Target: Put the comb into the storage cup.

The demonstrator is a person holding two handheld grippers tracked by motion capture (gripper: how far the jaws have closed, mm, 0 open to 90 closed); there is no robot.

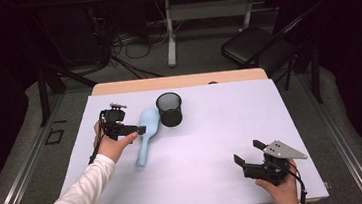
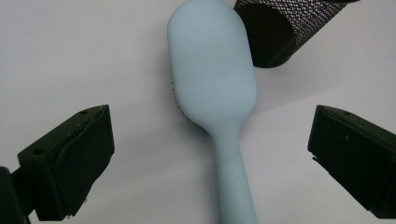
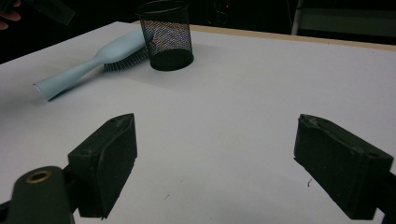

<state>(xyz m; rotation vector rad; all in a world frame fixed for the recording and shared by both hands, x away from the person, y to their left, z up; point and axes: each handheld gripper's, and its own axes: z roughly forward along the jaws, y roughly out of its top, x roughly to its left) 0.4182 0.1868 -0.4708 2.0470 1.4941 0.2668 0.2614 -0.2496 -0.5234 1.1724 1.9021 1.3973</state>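
A light blue hairbrush [image 1: 145, 135] lies bristles down on the white table cover, its head right beside a black mesh cup [image 1: 169, 109] and its handle pointing toward the near edge. My left gripper [image 1: 138, 127] hovers at the brush's left, open. In the left gripper view the brush [image 2: 212, 70] runs up between the wide-spread jaws, with the cup [image 2: 280, 32] just past its head. My right gripper [image 1: 249, 152] is open near the front right corner, holding nothing. From it, the brush [image 3: 93, 60] and the cup [image 3: 168, 39] lie far ahead.
The white cover [image 1: 212, 129] spans nearly the whole table, with a wooden strip [image 1: 177, 81] bare along the far edge. Behind the table stand a black folding chair [image 1: 259, 44] and another table's legs [image 1: 170, 32], with cables on the floor.
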